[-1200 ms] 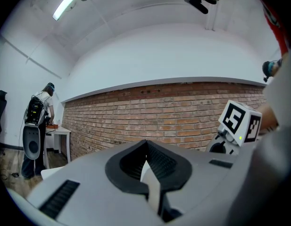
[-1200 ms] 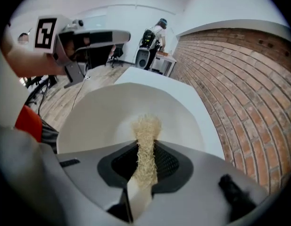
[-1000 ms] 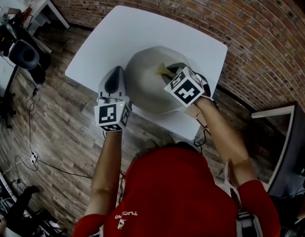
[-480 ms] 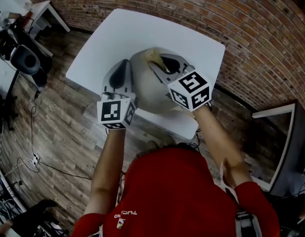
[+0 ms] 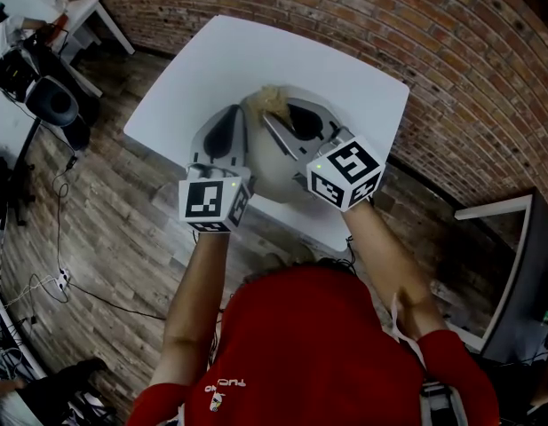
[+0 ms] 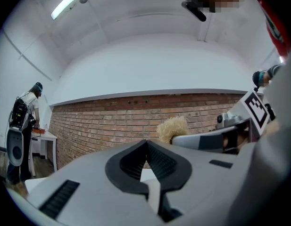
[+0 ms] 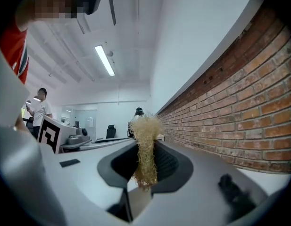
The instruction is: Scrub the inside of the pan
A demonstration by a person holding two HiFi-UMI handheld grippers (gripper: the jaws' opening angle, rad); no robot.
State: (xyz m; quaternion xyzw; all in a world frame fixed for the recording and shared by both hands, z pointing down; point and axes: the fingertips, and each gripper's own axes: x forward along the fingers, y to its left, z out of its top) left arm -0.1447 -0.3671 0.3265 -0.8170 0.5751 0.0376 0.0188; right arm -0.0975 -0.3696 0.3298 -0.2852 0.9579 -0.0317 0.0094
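A pale grey round pan point(image 5: 275, 169) sits on the white table point(image 5: 220, 60), near its front edge. My right gripper point(image 5: 272, 114) reaches over the pan, shut on a tan fibrous scrubber point(image 5: 274, 98) that sticks out past its jaws at the pan's far-left rim. In the right gripper view the scrubber point(image 7: 145, 126) hangs pinched in the right gripper point(image 7: 145, 142). My left gripper point(image 5: 230, 111) lies along the pan's left side with its jaws closed point(image 6: 146, 142) and nothing visible between them. The left gripper view also shows the scrubber point(image 6: 172, 127). Both grippers hide the pan's inside.
A brick wall point(image 5: 451, 51) runs behind and to the right of the table. Wooden floor point(image 5: 105, 220) with cables lies to the left. Black equipment point(image 5: 47, 96) and another white table point(image 5: 78, 11) stand at the far left. People stand in the background point(image 6: 25, 107).
The right gripper has swung the scrubber from the middle of the pan to its far-left rim, and its cube has drawn back toward me. The left gripper has shifted slightly forward and right.
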